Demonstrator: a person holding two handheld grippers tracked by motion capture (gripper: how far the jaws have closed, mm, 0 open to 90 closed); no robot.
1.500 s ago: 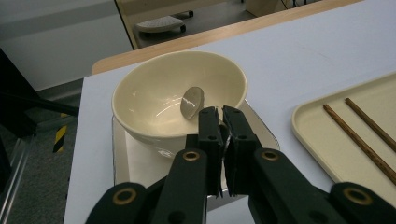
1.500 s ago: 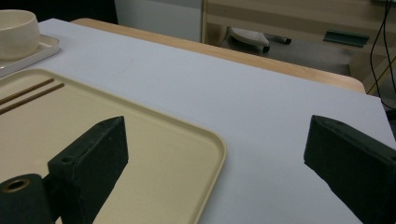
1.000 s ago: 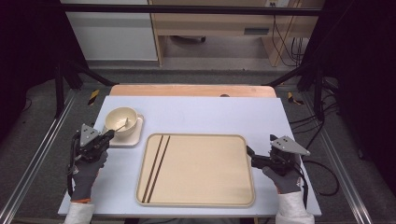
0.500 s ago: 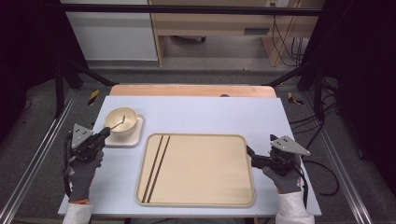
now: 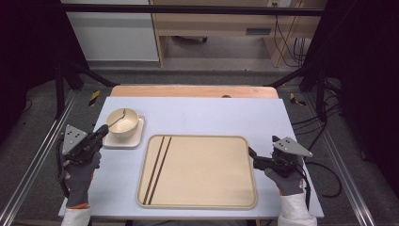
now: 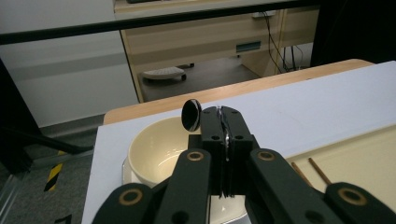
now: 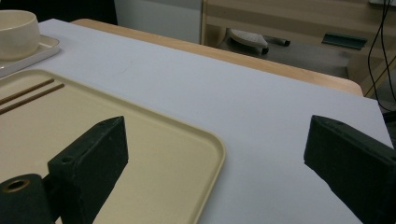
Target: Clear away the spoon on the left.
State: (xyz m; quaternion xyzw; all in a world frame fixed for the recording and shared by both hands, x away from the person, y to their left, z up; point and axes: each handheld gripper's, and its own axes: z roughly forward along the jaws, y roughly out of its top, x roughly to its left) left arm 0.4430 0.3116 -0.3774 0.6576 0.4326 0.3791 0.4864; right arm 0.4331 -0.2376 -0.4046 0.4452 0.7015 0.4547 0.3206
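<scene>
A cream bowl (image 5: 123, 125) stands on a small cream plate (image 5: 136, 139) at the table's left. My left gripper (image 5: 100, 132) is shut on the handle of a dark spoon (image 5: 116, 118), whose round head (image 6: 191, 115) is raised over the bowl (image 6: 154, 154). The shut jaws of the left gripper (image 6: 223, 122) point at the bowl's near rim. A large beige tray (image 5: 202, 174) lies in the middle with two brown chopsticks (image 5: 157, 167) along its left side. My right gripper (image 5: 252, 158) is open at the tray's right edge; in the right gripper view the right gripper (image 7: 215, 154) straddles the tray's corner (image 7: 205, 140).
The white table top (image 5: 211, 115) has free room behind the tray. A wooden strip (image 5: 188, 91) runs along its far edge. Black frame posts (image 5: 61, 89) and cables (image 5: 324, 165) flank the table. Bowl (image 7: 16, 28) and chopsticks (image 7: 28, 95) lie far left of the right gripper.
My left hand has shifted slightly left and its gripper has turned, holding the spoon higher over the bowl. The right gripper has stayed put.
</scene>
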